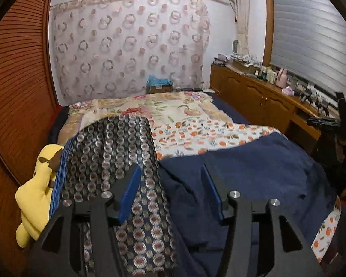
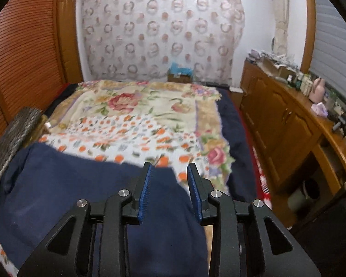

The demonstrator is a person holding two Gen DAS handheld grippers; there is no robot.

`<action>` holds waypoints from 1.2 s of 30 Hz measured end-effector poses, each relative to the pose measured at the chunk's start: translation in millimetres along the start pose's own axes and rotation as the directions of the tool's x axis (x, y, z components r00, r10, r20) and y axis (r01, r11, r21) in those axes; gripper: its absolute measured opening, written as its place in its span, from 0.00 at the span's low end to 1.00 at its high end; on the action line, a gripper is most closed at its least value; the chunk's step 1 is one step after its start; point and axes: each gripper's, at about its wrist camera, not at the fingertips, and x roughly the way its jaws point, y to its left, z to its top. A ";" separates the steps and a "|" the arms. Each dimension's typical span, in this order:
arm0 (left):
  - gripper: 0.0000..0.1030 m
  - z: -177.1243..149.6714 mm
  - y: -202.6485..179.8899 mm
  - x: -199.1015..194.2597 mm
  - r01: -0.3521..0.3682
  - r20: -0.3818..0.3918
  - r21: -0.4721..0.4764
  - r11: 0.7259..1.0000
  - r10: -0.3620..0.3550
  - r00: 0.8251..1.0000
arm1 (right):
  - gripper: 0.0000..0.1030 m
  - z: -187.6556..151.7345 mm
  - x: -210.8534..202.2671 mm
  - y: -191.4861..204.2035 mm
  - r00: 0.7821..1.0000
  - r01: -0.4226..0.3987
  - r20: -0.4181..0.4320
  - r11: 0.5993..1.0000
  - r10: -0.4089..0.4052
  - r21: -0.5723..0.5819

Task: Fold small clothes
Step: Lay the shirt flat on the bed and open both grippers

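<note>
A dark navy garment (image 1: 253, 168) lies spread on the near part of the bed; it also shows in the right wrist view (image 2: 64, 184). A patterned blue garment with round motifs (image 1: 108, 152) lies to its left, seen at the left edge of the right wrist view (image 2: 13, 133). My left gripper (image 1: 171, 173) is open and empty, hovering over the seam between the patterned and navy garments. My right gripper (image 2: 169, 168) is open and empty, above the navy garment's right far edge.
The bed carries a floral blanket (image 2: 138, 106) and an orange-print sheet (image 1: 196, 136). A yellow plush toy (image 1: 37, 191) lies at the bed's left edge. A wooden cabinet (image 2: 288, 124) with bottles stands to the right. A slatted wooden door (image 1: 18, 80) is on the left. A black tripod (image 1: 341, 124) stands at right.
</note>
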 end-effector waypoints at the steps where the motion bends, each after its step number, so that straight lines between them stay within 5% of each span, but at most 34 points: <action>1: 0.52 -3.4 -1.4 -0.8 0.008 -0.005 0.000 1.000 -0.008 1.000 | 0.30 -6.8 -3.5 1.2 1.000 -0.008 -0.001 1.000 0.008 -0.002; 13: 0.52 -59.4 -50.7 4.8 0.113 -0.098 0.003 0.994 -0.112 0.989 | 0.31 -102.6 -14.3 5.8 0.995 -0.067 -0.075 0.997 0.068 0.026; 17: 0.52 -76.9 -67.4 20.3 0.153 -0.171 0.017 0.988 -0.148 0.974 | 0.41 -123.5 -6.6 1.0 0.991 -0.068 -0.114 0.996 0.074 0.056; 28: 0.53 -98.2 -93.2 50.5 0.119 -0.288 0.054 0.991 -0.099 0.953 | 0.47 -129.6 8.7 -18.3 0.986 0.018 -0.166 0.990 0.005 0.136; 36: 0.59 -103.6 -102.0 50.3 0.095 -0.264 0.088 0.992 -0.069 0.962 | 0.47 -130.0 18.9 -16.7 0.984 0.026 -0.176 0.987 0.002 0.156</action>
